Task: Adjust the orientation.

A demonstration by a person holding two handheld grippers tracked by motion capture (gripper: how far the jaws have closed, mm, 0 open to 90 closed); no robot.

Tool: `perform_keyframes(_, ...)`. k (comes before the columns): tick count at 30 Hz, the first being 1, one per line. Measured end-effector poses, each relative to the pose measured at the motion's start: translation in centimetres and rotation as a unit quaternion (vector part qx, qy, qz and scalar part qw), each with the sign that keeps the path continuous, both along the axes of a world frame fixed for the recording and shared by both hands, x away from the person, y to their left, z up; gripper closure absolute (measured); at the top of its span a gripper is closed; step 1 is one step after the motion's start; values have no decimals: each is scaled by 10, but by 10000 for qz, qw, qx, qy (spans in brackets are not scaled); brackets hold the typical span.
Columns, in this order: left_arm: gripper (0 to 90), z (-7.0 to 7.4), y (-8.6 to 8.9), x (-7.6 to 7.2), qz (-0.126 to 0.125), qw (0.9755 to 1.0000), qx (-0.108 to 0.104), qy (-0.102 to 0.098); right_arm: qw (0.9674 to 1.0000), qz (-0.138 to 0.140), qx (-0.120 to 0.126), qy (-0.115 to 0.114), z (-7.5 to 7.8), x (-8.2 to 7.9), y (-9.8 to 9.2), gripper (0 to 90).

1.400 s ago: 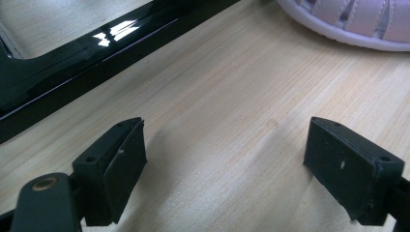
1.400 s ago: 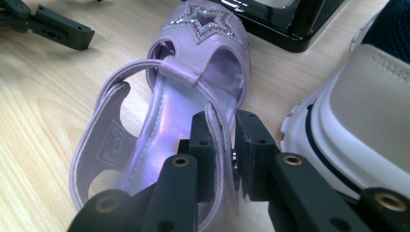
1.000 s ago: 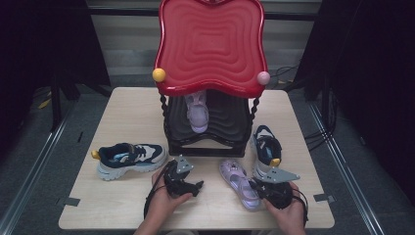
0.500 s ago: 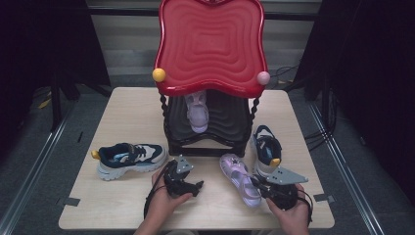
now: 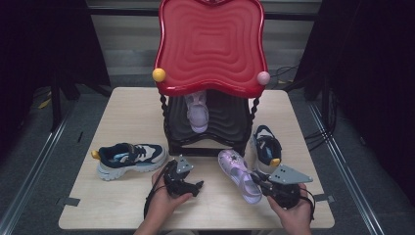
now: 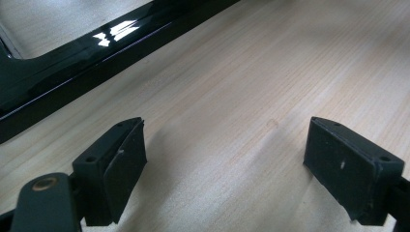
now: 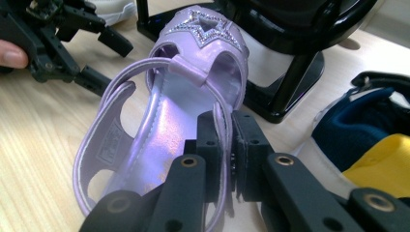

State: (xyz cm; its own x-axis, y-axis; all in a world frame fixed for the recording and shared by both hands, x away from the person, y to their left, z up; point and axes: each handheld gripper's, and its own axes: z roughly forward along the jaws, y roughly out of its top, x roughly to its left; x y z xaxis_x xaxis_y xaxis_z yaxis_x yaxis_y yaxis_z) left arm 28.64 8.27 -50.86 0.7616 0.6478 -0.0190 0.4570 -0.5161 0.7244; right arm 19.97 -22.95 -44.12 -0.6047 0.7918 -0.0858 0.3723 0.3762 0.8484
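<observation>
Two hand-held black grippers, bare forearms

The left gripper (image 5: pixel 198 186) was matt black, with a small grey plate on top and a black cable looping behind the hand; its jaws ended in flat rectangular pads with small round screw holes. The right gripper (image 5: pixel 258 180) carried a larger grey three-cornered plate, and its black arms showed brass-coloured pivot pins. No sleeves covered the forearms.

Lab/recording setup: pale wood surface (image 5: pixel 122 107) ringed by black curtains (image 5: pixel 44 49), floor rails (image 5: pixel 34 161), loose cables (image 5: pixel 323 132), tape marks (image 5: pixel 71 201).
</observation>
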Motion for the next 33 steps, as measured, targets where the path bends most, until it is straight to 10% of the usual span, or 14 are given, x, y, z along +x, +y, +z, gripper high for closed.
perform_keyframes(33, 143, 0, 0, 0, -4, 10000, 11, -2, 9974, -422, 227, -539, 44, 14, 1, 827)
